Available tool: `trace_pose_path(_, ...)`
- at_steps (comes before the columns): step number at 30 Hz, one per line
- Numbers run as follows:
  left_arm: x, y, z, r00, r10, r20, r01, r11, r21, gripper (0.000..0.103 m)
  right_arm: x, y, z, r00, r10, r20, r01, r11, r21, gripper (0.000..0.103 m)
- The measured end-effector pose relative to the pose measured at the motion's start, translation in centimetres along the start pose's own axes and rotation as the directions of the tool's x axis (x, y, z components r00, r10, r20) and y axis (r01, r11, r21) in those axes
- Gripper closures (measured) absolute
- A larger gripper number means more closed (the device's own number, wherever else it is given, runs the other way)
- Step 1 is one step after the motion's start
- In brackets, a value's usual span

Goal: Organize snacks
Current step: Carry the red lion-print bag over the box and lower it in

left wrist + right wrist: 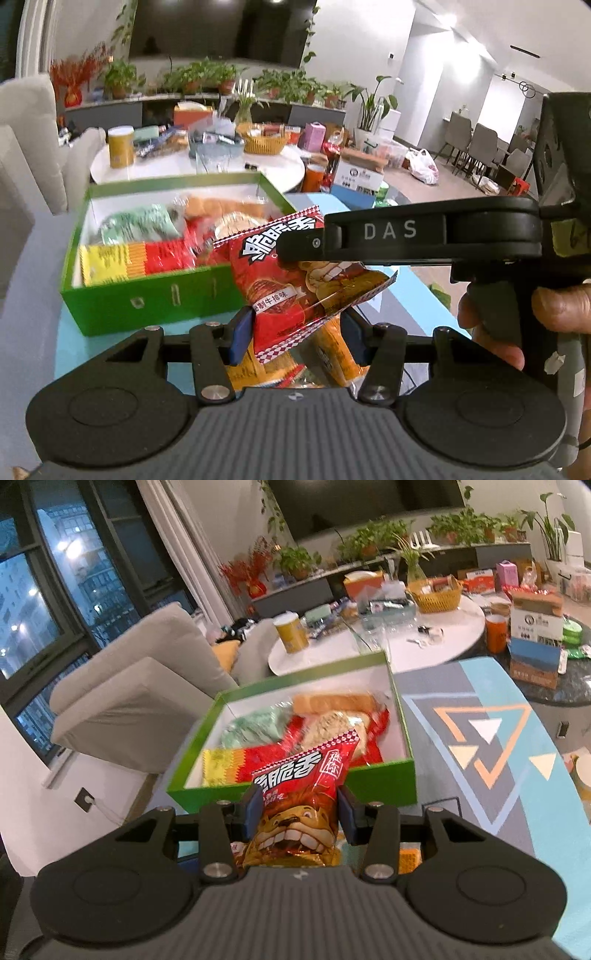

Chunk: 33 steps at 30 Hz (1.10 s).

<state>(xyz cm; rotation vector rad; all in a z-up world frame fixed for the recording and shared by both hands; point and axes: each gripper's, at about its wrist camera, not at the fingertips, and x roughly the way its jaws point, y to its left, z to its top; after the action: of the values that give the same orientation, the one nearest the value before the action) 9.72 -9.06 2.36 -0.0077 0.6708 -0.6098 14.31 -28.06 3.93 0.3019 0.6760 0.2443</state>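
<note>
Here we have a red snack packet in each hand, both lifted clear of the desk (pixel 480 760) and aimed at the green box (pixel 369 775), which sits just ahead of us on the patterned cloth. The box is open and already holds a jumble of packets, so we judge it to be the place where the loose snacks get gathered.

Our left gripper (pixel 295 332) has its fingers (pixel 242 334) drawn in close around the lower edge of its red packet (pixel 280 280). The blue pad on one side presses the foil, and the packet stands up and leans forward toward the box, so we read it as held. The right gripper's arm crosses that view above the packet.

Our right gripper (pixel 297 812) has its fingers (pixel 253 808) about half closed on the lion packet (pixel 299 812). Both pads touch the bag's sides at its middle, its top reaching up past the fingertips over the near wall of the box.

Under the left gripper, orange packets (pixel 332 350) lie on the desk, not yet collected. We hold each bag by its body, likely so that it hangs free and can drop in flat.
</note>
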Motion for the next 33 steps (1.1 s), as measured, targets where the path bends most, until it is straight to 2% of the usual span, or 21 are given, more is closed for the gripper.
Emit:
trace_pose_path(7, -1.8, 0.8, 2.1, 0.996, 0.051, 0.067, -0.053, 0.998, 0.031, 0.054, 0.2, 1.6, 2.2, 0.997, 0.059, 0.045, -0.059, 0.998, 0.002, 0.054)
trace_pose_path(17, -1.4, 4.1, 5.0, 0.990, 0.100, 0.095, -0.103, 0.994, 0.022, 0.054, 3.1, 3.8, 5.0, 0.993, 0.097, 0.073, -0.096, 0.995, -0.027, 0.054)
trace_pose_path(33, 2.5, 7.9, 6.7, 0.990, 0.130, 0.055, -0.132, 0.991, 0.033, 0.054, 7.6, 3.4, 6.1, 0.994, 0.105, 0.040, -0.105, 0.994, 0.001, 0.054)
